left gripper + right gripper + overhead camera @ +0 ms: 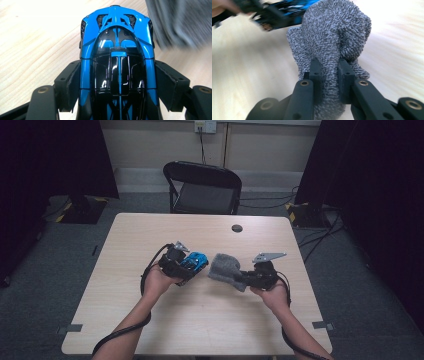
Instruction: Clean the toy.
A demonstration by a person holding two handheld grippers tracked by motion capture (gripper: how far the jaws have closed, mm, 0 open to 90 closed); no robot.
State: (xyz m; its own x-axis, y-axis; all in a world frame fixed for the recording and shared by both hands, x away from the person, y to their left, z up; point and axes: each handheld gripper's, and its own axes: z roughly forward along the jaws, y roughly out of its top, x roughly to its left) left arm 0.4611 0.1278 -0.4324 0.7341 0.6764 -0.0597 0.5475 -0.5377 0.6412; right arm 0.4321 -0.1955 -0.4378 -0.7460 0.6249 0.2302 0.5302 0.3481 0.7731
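Spreading across the middle of the high view, the table is pale wood with wide bare board on every side of the hands; its near edge and both side edges lie well apart from the work, and a small dark grommet sits near the far edge. Beyond that edge a black chair stands on the grey floor, just clear of the table.

Both forearms come in from the near side and meet around the table's centre. The cloth, a grey terry wad, bunches out ahead of the right gripper. In the right gripper view its jaws are pinched tight on a fold of the cloth, the rest ballooning above the pads.

The car, a glossy blue and black toy, sits in the left gripper, held lengthwise. In the left gripper view the jaws press on both flanks of the car, nose pointing away, the cloth blurred just beside its front corner. Car and cloth stand near each other, with a narrow gap between them in the high view.
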